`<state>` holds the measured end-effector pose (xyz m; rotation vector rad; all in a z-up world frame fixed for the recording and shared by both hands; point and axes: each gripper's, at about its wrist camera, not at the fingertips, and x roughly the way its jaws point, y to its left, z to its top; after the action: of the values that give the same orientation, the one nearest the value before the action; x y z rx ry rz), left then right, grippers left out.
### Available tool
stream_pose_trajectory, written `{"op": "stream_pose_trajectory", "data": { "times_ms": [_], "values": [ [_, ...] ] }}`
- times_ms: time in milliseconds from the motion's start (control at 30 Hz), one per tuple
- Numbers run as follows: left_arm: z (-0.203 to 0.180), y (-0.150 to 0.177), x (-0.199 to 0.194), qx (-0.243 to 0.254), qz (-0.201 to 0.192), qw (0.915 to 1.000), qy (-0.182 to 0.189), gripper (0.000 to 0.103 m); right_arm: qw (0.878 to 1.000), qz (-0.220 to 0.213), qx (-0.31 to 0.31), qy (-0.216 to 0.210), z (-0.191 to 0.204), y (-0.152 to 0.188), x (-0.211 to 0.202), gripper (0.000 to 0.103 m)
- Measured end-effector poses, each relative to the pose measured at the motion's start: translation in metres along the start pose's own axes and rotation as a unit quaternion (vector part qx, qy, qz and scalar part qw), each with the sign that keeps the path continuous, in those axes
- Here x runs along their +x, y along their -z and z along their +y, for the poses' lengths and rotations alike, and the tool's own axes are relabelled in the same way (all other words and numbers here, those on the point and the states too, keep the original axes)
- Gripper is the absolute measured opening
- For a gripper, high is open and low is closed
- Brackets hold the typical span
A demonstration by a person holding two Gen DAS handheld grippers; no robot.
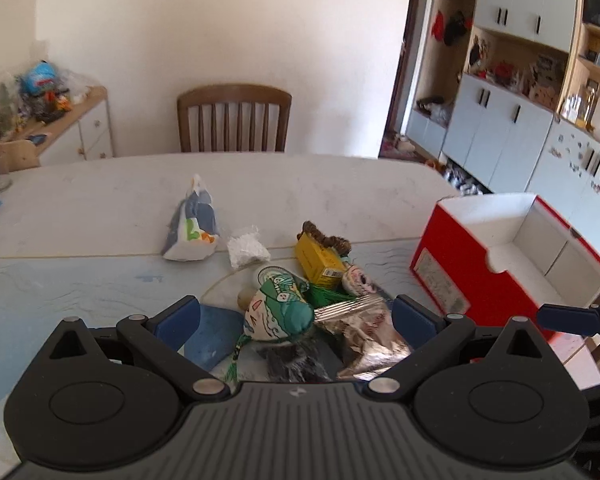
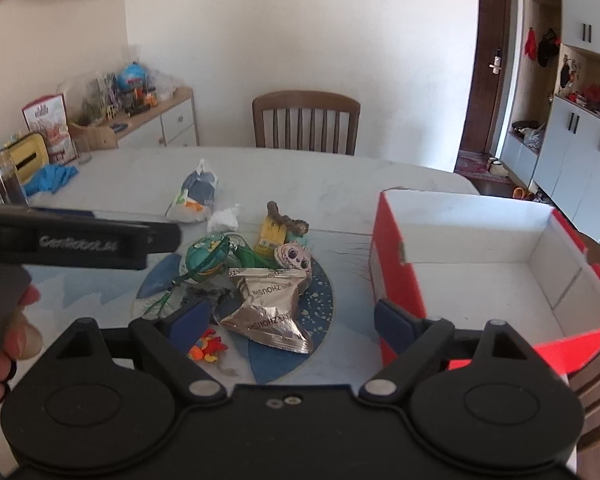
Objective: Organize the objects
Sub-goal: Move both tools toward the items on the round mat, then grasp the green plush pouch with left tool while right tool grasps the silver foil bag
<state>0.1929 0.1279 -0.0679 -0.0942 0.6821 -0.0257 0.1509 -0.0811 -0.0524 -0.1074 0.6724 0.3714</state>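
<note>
A pile of small objects lies on a round blue mat (image 2: pixel 320 300): a silver foil packet (image 2: pixel 270 306), a green and white stuffed pouch (image 1: pixel 280 308), a yellow box (image 1: pixel 320 260), a doll-face toy (image 2: pixel 294 256) and an orange toy (image 2: pixel 208 350). An empty red box (image 2: pixel 480 256) with a white inside stands to the right; it also shows in the left wrist view (image 1: pixel 500 256). My left gripper (image 1: pixel 296 316) is open just over the pile, holding nothing. My right gripper (image 2: pixel 292 320) is open above the foil packet, empty.
A blue and white bag (image 1: pixel 194 224) and a crumpled white wrapper (image 1: pixel 248 246) lie further back on the white table (image 1: pixel 340 184). A wooden chair (image 1: pixel 234 120) stands behind it. A glass (image 2: pixel 6 180), a yellow case and a blue cloth (image 2: pixel 50 178) sit at the left.
</note>
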Motion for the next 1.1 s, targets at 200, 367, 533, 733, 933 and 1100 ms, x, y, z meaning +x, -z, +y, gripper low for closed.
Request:
{"op": "stream_pose_trajectory", "data": {
  "times_ms": [200, 367, 533, 733, 933, 1100],
  "values": [
    [0.019, -0.009, 0.044, -0.020, 0.043, 0.9987, 0.015, 0.100, 1.000, 0.017, -0.017, 0.000, 0.011, -0.008, 0.036, 0.087],
    [0.029, -0.012, 0.071, -0.021, 0.074, 0.9966, 0.027, 0.098, 0.999, 0.036, -0.037, 0.001, 0.021, -0.013, 0.067, 0.083],
    [0.031, -0.012, 0.090, -0.013, 0.091, 0.9952, 0.032, 0.093, 0.997, 0.066, -0.029, 0.005, 0.021, -0.014, 0.098, 0.079],
    [0.032, -0.011, 0.104, -0.010, 0.110, 0.9931, 0.040, 0.093, 0.995, 0.096, -0.009, 0.006, 0.017, -0.012, 0.122, 0.075],
    [0.034, -0.009, 0.115, -0.018, 0.123, 0.9911, 0.049, 0.078, 0.993, 0.116, 0.017, 0.000, 0.012, -0.010, 0.135, 0.070],
    [0.035, -0.008, 0.117, -0.018, 0.126, 0.9901, 0.059, 0.061, 0.991, 0.128, 0.030, -0.010, 0.012, -0.011, 0.140, 0.061]
  ]
}}
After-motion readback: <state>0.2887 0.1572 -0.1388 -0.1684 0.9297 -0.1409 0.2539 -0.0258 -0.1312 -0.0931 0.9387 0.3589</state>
